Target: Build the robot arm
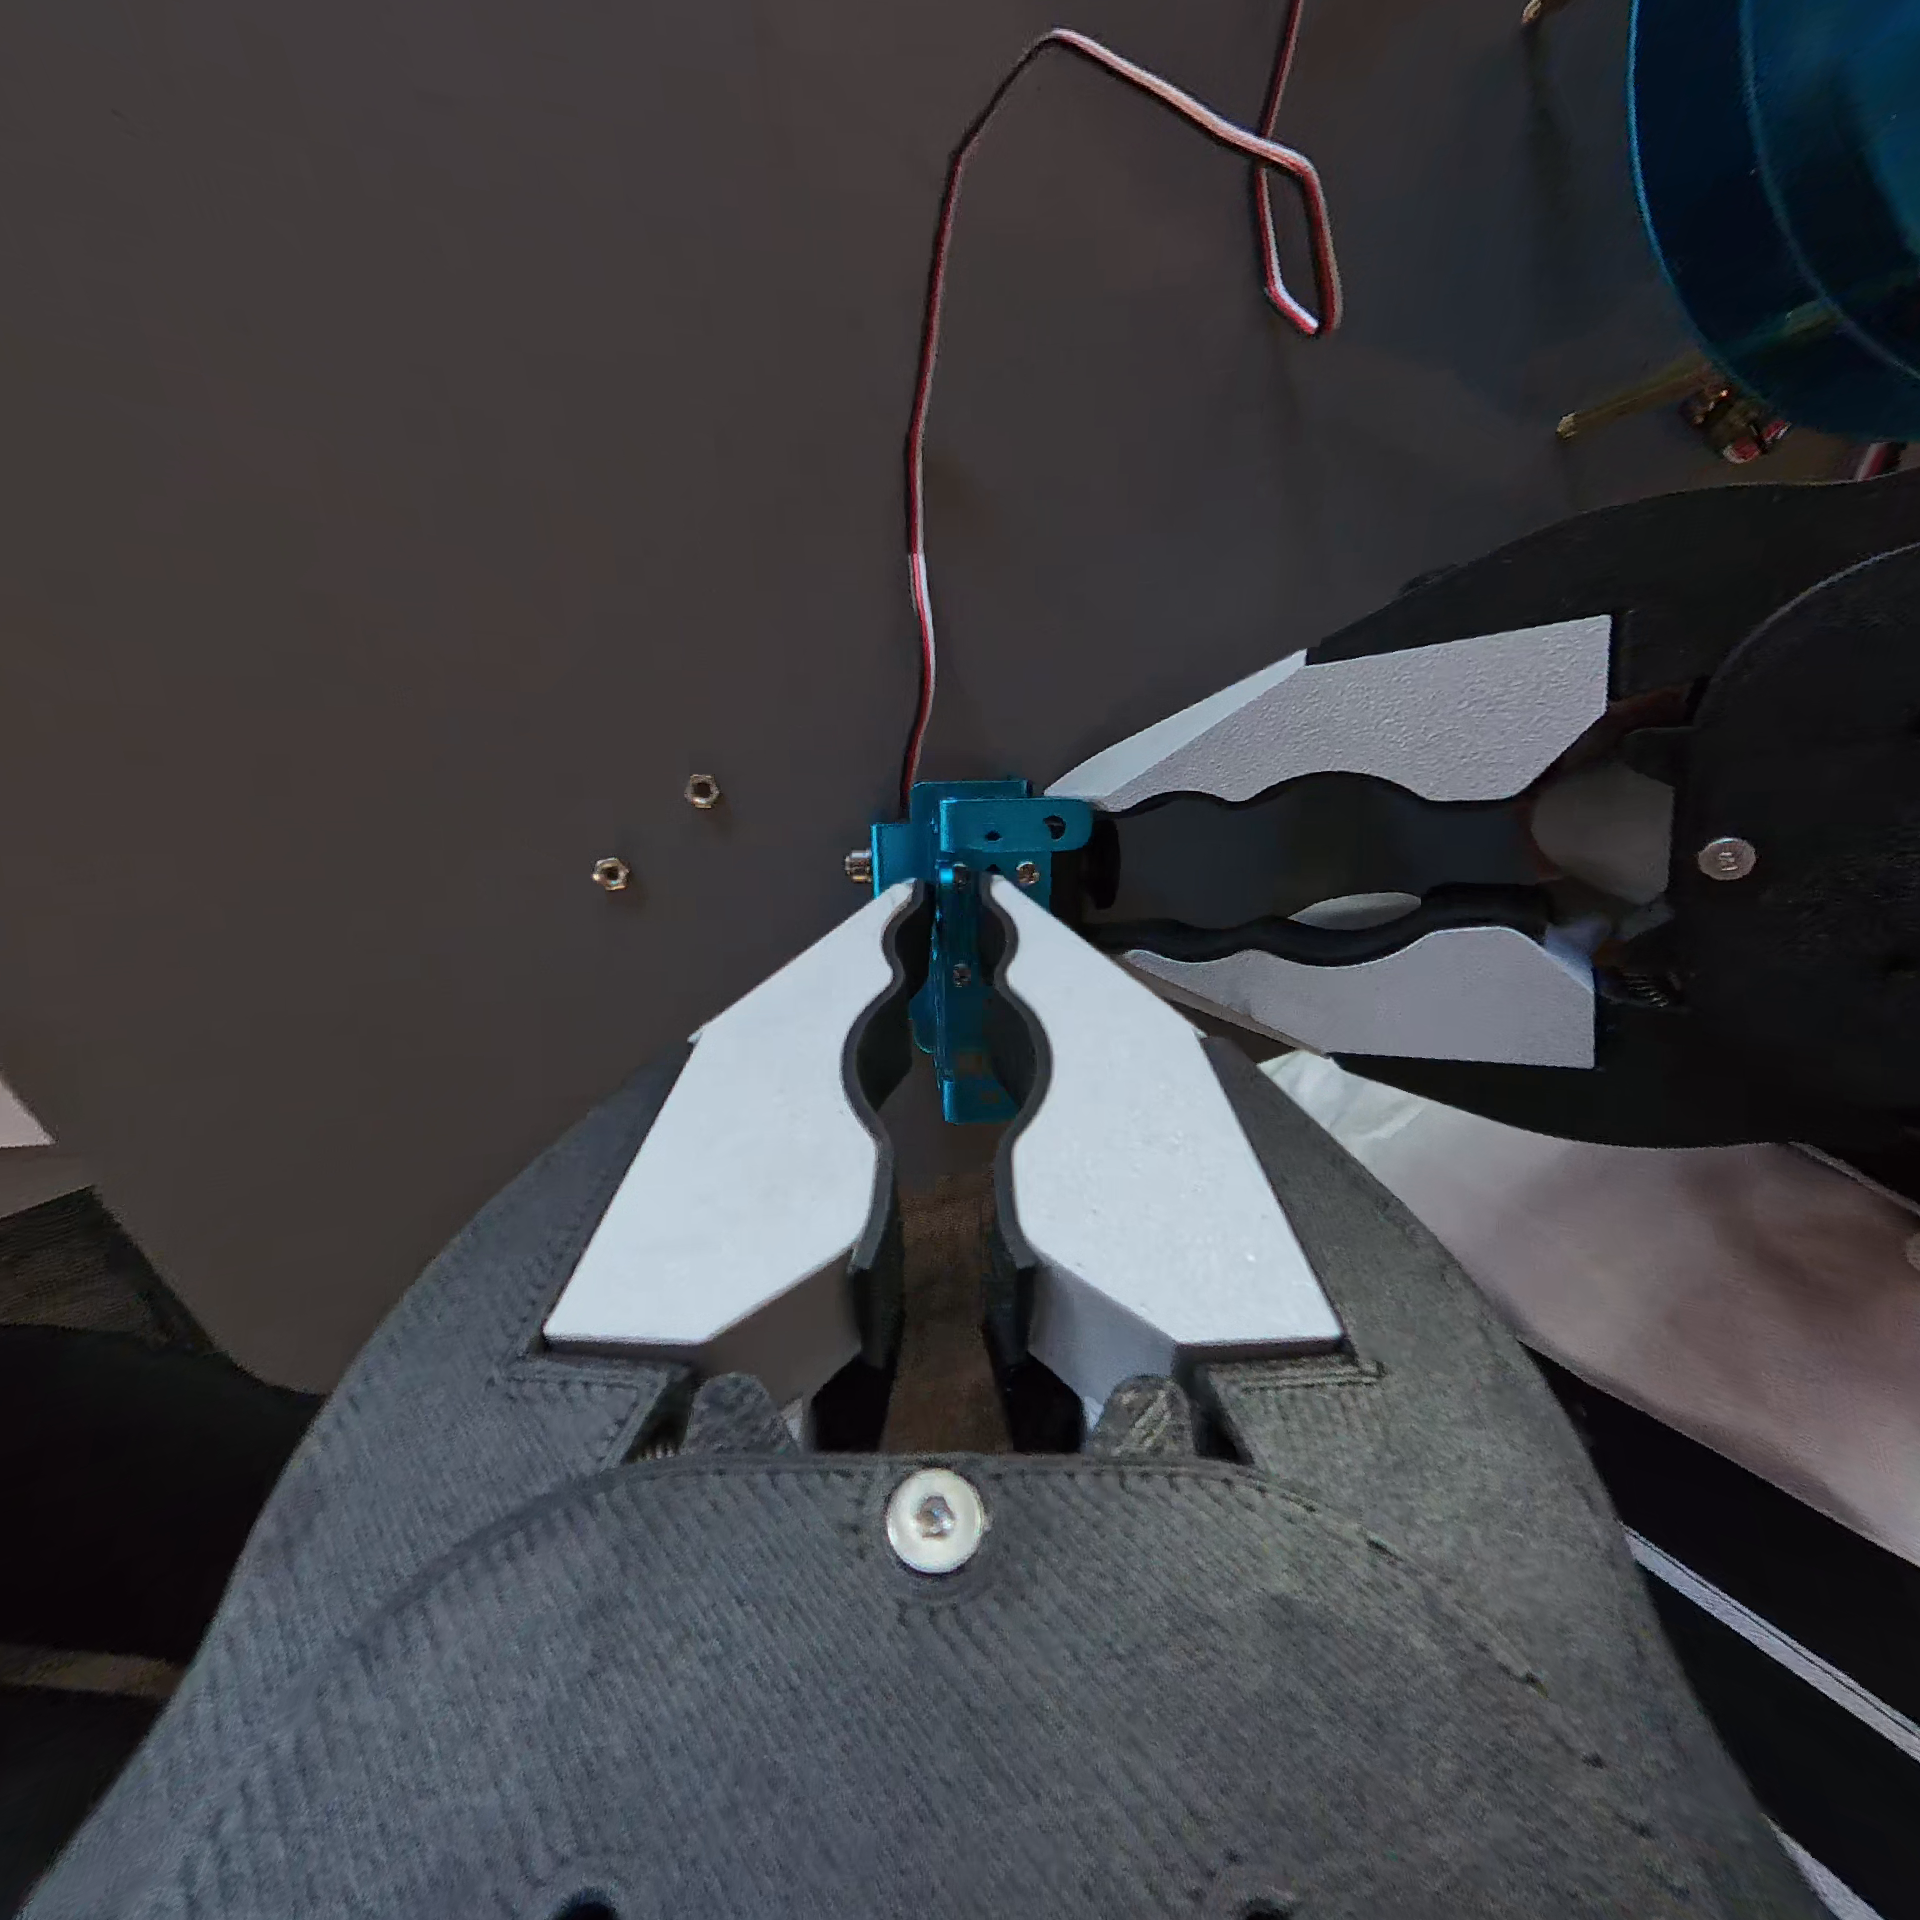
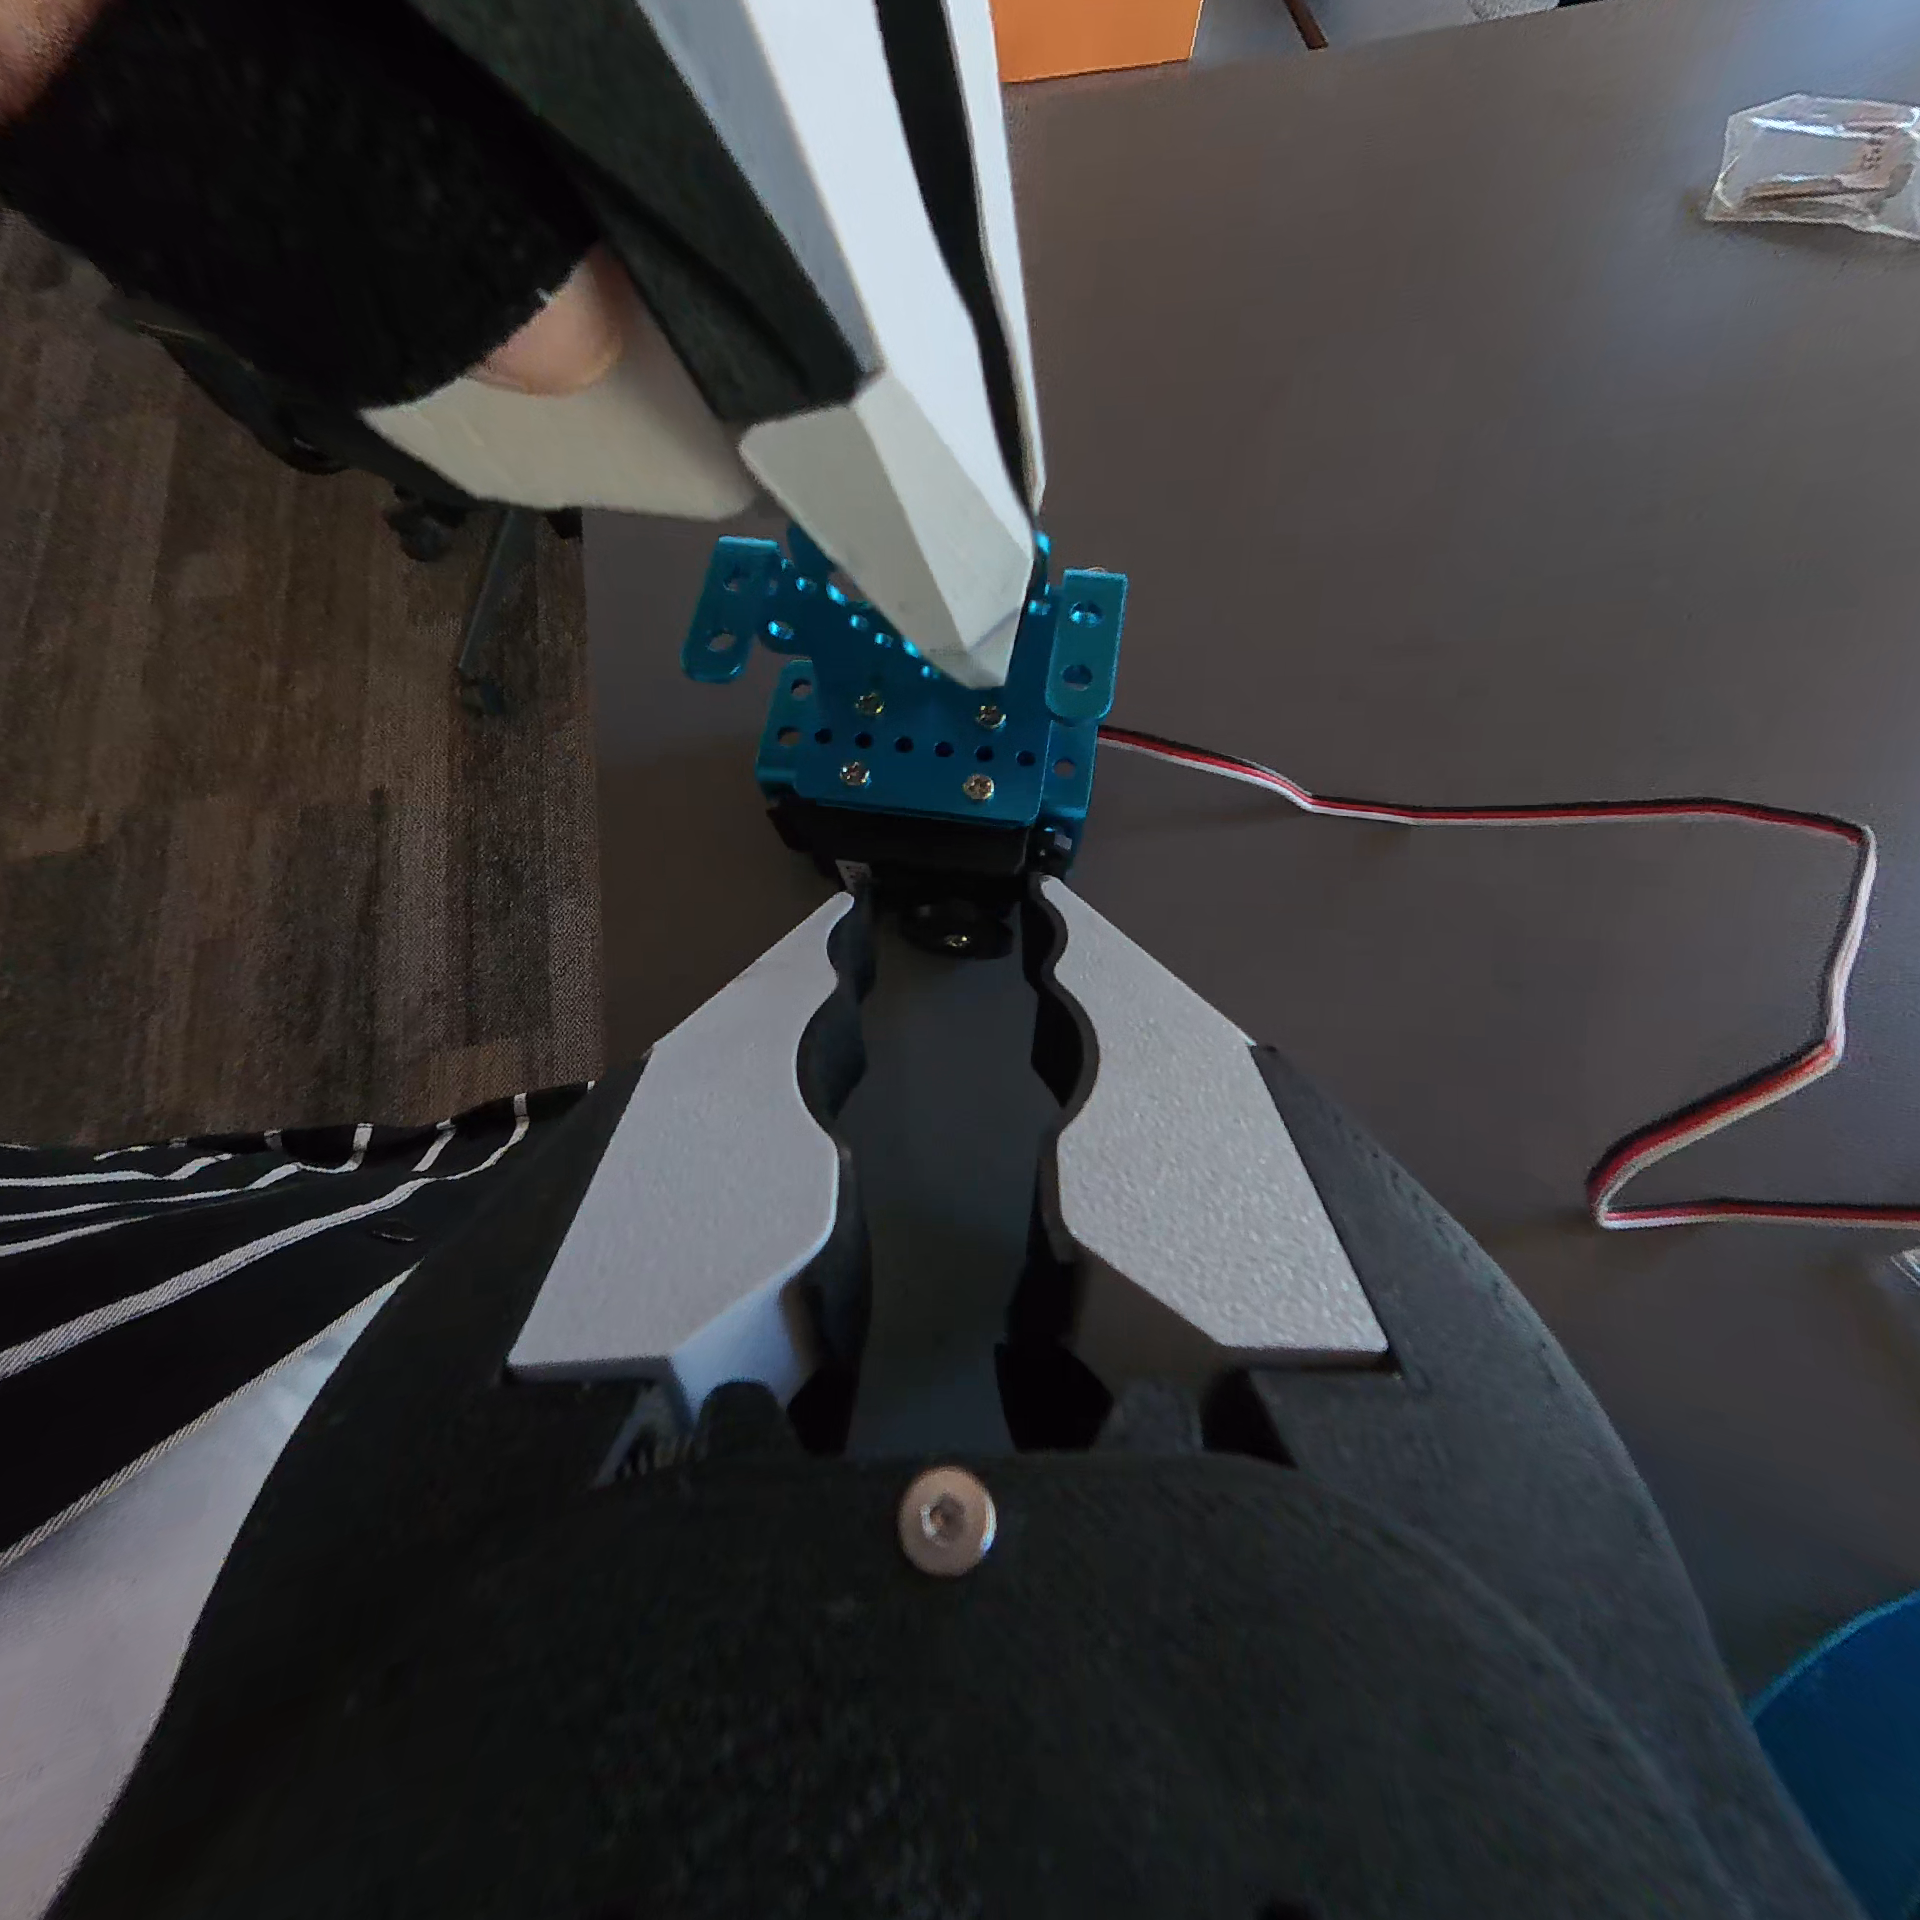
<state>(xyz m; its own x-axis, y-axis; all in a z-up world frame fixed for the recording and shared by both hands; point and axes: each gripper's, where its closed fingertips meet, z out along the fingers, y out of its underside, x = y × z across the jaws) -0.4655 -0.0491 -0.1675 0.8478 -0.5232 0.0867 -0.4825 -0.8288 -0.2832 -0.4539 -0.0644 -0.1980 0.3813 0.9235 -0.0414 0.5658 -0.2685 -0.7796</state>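
A blue metal bracket assembly (image 2: pixel 914 748) with a black servo (image 2: pixel 925 847) fixed in it stands on the dark grey table (image 2: pixel 1455 468). A red, white and black cable (image 2: pixel 1455 812) runs from it. My right gripper (image 2: pixel 945 899) is shut on the servo's sides at table level. My left gripper (image 1: pixel 954 894) comes down from above and is shut on an upright plate of the blue bracket (image 1: pixel 961 987). In the left wrist view the right gripper (image 1: pixel 1091 868) reaches in from the right. In the right wrist view the left gripper (image 2: pixel 987 634) covers the bracket's top.
Two small metal nuts (image 1: pixel 702 792) (image 1: pixel 611 874) lie left of the assembly. A blue translucent round container (image 1: pixel 1787 187) and brass hardware (image 1: pixel 1662 400) sit at the far right. A clear bag of parts (image 2: pixel 1818 166) lies farther off. The table edge (image 2: pixel 592 831) is just left of the assembly. There is about 4 centimetres between the tips of the two grippers.
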